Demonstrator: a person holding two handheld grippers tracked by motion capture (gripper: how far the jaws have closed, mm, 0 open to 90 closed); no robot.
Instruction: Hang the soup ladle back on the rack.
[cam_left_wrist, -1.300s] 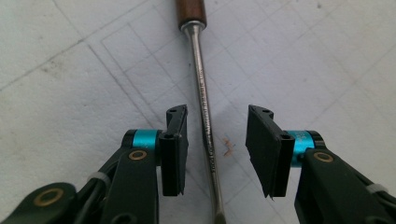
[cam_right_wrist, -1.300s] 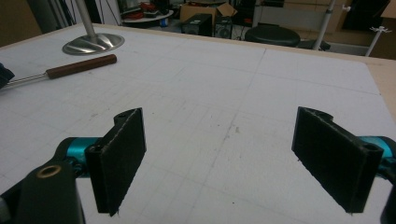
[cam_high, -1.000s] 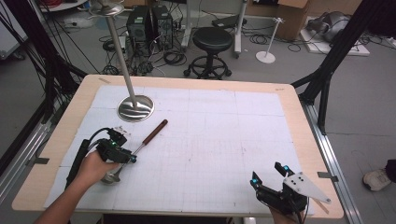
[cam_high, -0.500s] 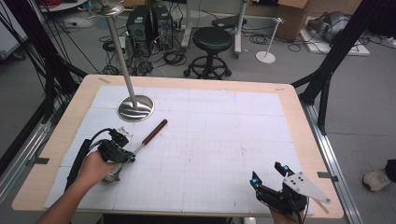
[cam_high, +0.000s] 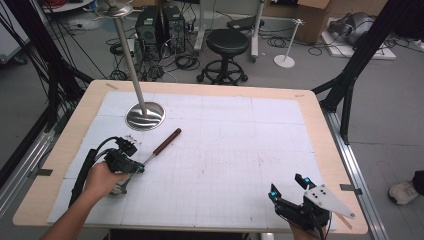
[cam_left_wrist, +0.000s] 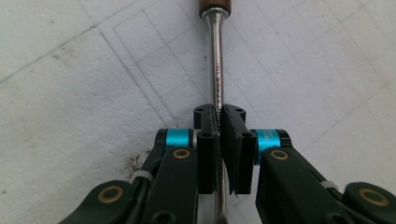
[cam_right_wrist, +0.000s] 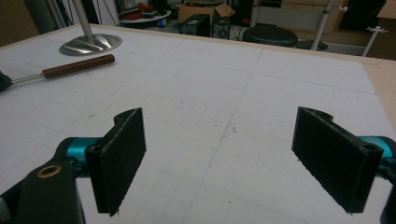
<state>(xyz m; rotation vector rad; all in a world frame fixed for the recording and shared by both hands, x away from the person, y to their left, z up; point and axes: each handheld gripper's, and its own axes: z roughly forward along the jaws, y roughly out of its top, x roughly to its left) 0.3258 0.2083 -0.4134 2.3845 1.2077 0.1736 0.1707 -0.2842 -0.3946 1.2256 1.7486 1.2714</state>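
A tool with a brown wooden handle (cam_high: 167, 141) and a thin metal shaft (cam_left_wrist: 216, 70) lies slanted on the white gridded mat at the left. My left gripper (cam_high: 137, 167) sits low over the shaft. Its jaws have just been closing with the shaft between them, and in the left gripper view the gripper (cam_left_wrist: 219, 114) has its pads pressed on the shaft from both sides. A rounded metal end of the tool (cam_high: 118, 189) shows beside the hand. My right gripper (cam_high: 286, 185) rests at the near right of the table, and in its own view the gripper (cam_right_wrist: 224, 144) stands wide open with nothing between the pads.
A metal pole on a round shiny base (cam_high: 145, 115) stands at the far left of the mat, close behind the handle (cam_right_wrist: 78, 66). The wooden table rim (cam_high: 320, 115) runs around the mat. A black stool (cam_high: 227, 42) and cables are on the floor beyond.
The left gripper's jaws have drawn together onto the tool's shaft. Neither hand has shifted, and the tool lies where it was.
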